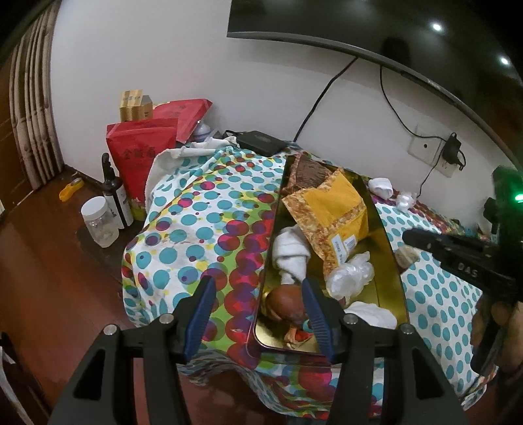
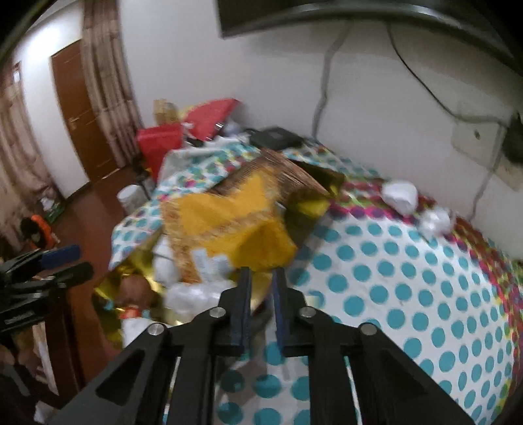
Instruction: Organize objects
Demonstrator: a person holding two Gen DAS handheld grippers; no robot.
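Note:
A long gold tin (image 1: 389, 242) lies on the spotted cloth (image 1: 196, 229). It holds a yellow packet (image 1: 340, 209), a white rolled cloth (image 1: 291, 248), a crumpled clear bag (image 1: 351, 274) and a brown round thing (image 1: 287, 300). My left gripper (image 1: 260, 310) is open and straddles the tin's left wall near its front corner, one finger inside and one outside, with neither pad pressing. My right gripper (image 2: 262, 273) is shut with nothing visible between its fingers; it hovers over the tin's right edge (image 2: 261, 294). In the left wrist view the right gripper (image 1: 408, 235) enters from the right, just above a small beige lump (image 1: 407, 256).
Two white crumpled wads (image 1: 380, 186) (image 1: 405, 199) lie on the cloth by the wall. Red bags (image 1: 140, 153), a dark bottle (image 1: 114, 196) and a clear jar (image 1: 98, 222) stand left of the table. A black box (image 1: 261, 142) sits at the back, under a TV (image 1: 359, 26) with cables.

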